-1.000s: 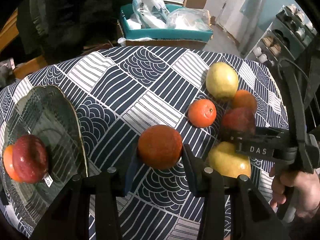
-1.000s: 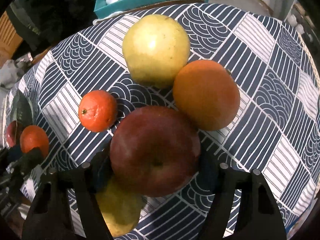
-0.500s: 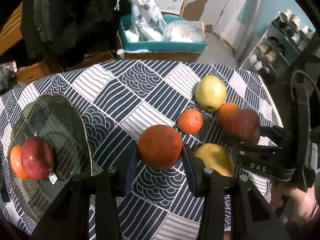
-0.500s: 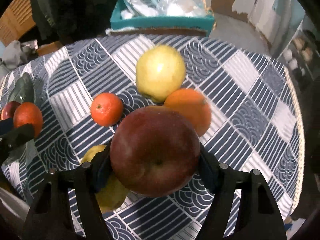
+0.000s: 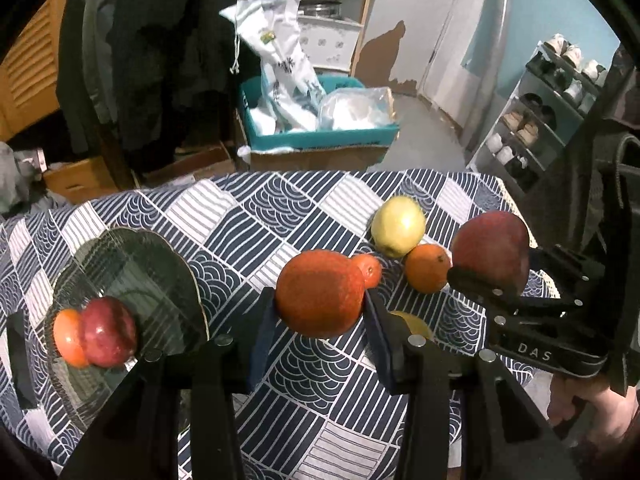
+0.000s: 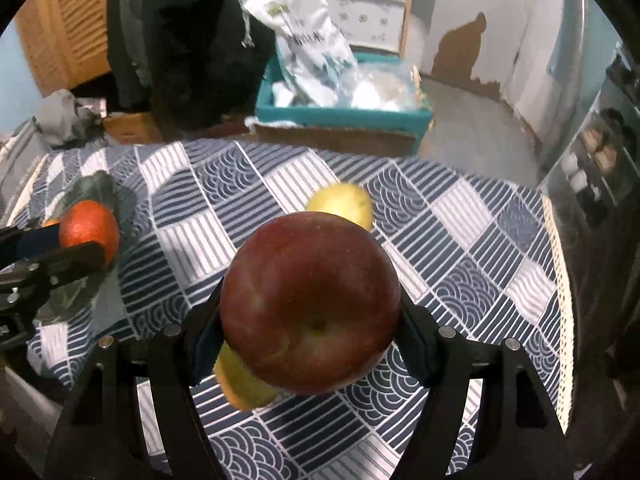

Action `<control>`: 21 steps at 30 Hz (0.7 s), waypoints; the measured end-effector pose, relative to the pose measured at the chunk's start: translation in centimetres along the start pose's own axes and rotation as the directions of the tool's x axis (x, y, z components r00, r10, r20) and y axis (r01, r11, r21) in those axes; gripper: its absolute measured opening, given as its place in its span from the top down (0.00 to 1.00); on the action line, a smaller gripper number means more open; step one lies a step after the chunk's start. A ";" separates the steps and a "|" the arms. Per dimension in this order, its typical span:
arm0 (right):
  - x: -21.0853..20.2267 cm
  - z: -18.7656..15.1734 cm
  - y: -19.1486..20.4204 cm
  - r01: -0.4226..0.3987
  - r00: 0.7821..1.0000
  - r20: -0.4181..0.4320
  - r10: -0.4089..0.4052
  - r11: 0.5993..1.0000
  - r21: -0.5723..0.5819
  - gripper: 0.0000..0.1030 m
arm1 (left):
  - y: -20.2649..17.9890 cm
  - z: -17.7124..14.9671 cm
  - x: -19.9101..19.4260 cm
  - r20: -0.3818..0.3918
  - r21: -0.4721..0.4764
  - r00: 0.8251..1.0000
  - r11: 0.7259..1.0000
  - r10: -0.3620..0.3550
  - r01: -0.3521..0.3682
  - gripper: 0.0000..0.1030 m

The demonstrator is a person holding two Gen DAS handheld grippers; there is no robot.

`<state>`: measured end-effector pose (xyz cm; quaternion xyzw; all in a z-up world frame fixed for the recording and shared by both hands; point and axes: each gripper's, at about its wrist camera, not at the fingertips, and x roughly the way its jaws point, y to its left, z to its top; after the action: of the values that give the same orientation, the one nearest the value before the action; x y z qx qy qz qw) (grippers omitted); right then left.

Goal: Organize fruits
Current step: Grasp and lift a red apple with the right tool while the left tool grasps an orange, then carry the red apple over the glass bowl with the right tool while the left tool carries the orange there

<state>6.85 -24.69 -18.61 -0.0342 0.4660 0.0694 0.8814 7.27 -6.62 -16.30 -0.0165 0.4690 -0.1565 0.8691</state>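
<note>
My left gripper [image 5: 320, 320] is shut on a dark orange [image 5: 320, 294] and holds it above the patterned tablecloth [image 5: 256, 216]. My right gripper [image 6: 310, 332] is shut on a red apple [image 6: 310, 314], lifted above the table; the apple also shows in the left wrist view [image 5: 490, 252]. A glass plate [image 5: 132, 276] at the left holds a red apple [image 5: 108, 332] and an orange [image 5: 66, 338]. On the cloth lie a yellow apple [image 5: 398, 226], an orange [image 5: 426, 268], a small mandarin [image 5: 370, 270] and a yellow pear [image 6: 240, 384].
A teal box [image 5: 320, 136] with white bags stands on cardboard behind the table. A shoe rack [image 5: 536, 108] is at the right. The table's right edge has a cream trim [image 6: 558, 280].
Both grippers have risen with their fruit; the table fruits look smaller and farther below. The red apple has left the cloth beside the orange.
</note>
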 end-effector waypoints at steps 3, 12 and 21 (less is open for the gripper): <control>-1.4 0.3 0.5 -0.015 0.999 0.032 0.015 1.000 -0.014 0.28 | -0.1 0.1 -0.9 0.016 0.004 1.000 1.000 0.004 -0.004 0.57; -5.1 1.3 1.7 -0.051 0.992 0.117 0.057 0.997 -0.051 0.28 | 0.1 0.4 -4.1 0.072 0.014 0.997 1.000 -0.002 0.001 0.57; -7.4 1.8 2.8 -0.089 0.981 0.165 0.102 0.993 -0.081 0.28 | 0.8 0.4 -7.7 0.138 0.016 0.990 1.000 0.002 -0.004 0.57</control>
<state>3.77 -22.39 -11.45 -0.0381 0.3881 0.1313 0.9114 3.88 -3.67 -10.03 -0.0196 0.4064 -0.1573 0.8999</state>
